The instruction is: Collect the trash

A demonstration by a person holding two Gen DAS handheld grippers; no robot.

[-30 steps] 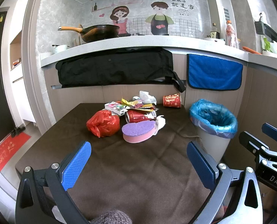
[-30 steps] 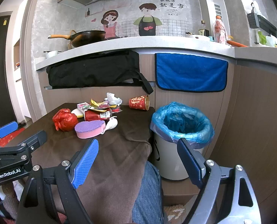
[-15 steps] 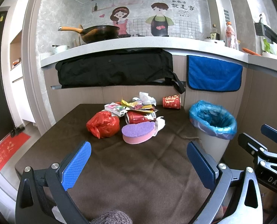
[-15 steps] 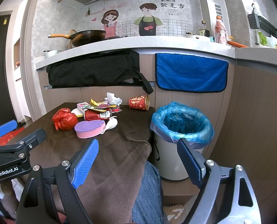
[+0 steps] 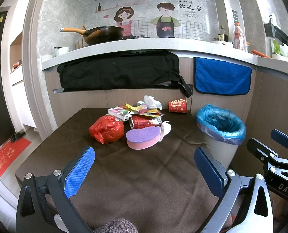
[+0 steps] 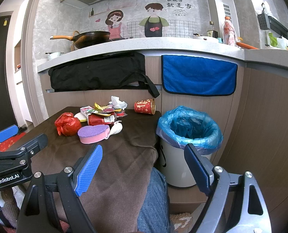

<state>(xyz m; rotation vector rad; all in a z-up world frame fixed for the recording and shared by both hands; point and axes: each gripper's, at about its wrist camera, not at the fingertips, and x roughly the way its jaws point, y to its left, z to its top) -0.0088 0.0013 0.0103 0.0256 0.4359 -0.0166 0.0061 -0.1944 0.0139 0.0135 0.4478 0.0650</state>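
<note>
The can (image 5: 144, 121) lies partly hidden under wrappers (image 5: 142, 109), its label seemingly too small to read.

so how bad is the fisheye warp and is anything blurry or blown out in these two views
Left wrist view: counter edge bows strongly, black vignette in the corners, trash pile sharp, even daylight, no harsh glare. Right wrist view: same bowing on the counter, bin crisp, soft shadows only; the open right gripper at the bottom looks stretched.
</note>
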